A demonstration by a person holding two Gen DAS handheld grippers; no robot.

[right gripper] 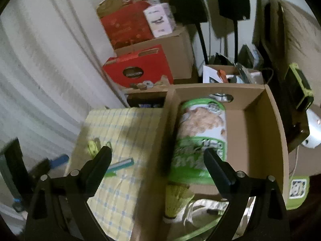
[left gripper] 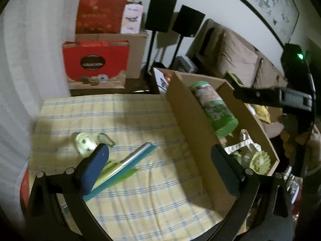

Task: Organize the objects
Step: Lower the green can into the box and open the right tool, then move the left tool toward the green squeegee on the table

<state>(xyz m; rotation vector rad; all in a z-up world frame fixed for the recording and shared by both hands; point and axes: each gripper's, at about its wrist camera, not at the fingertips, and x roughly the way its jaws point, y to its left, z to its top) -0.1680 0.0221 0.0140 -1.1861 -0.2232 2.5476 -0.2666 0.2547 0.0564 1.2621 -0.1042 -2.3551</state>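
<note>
Left tongs (left gripper: 160, 170) spread wide, grasping nothing, over the surface (left gripper: 124, 120) just left of the cardboard box (left gripper: 192, 120); their right finger overlaps the box's near wall. Right tongs (right gripper: 158, 172) likewise released and empty, straddling that same wall, left finger over the cloth, right finger over the box interior. Surface: one table under a yellow cloth with blue check lines, rumpled near the camera. Loose on it, left of the box: one teal-and-silver pen-like stick (left gripper: 128, 160) lying on a green sheet (left gripper: 112, 172), one pale green tape dispenser (left gripper: 85, 142), one carabiner (left gripper: 106, 138) touching it. Inside the box: one green-labelled canister (right gripper: 200, 138) lying on its side along the left wall, one yellow shuttlecock (right gripper: 176, 198) at the near end, one crinkled clear wrapper (left gripper: 244, 148) beside it. Room beyond the box: white curtain on the left, two red cartons (left gripper: 96, 60) stacked among brown ones, two black speakers (left gripper: 174, 16) on stands, a tan sofa (left gripper: 236, 56), one framed picture (left gripper: 264, 2) on the wall.
</note>
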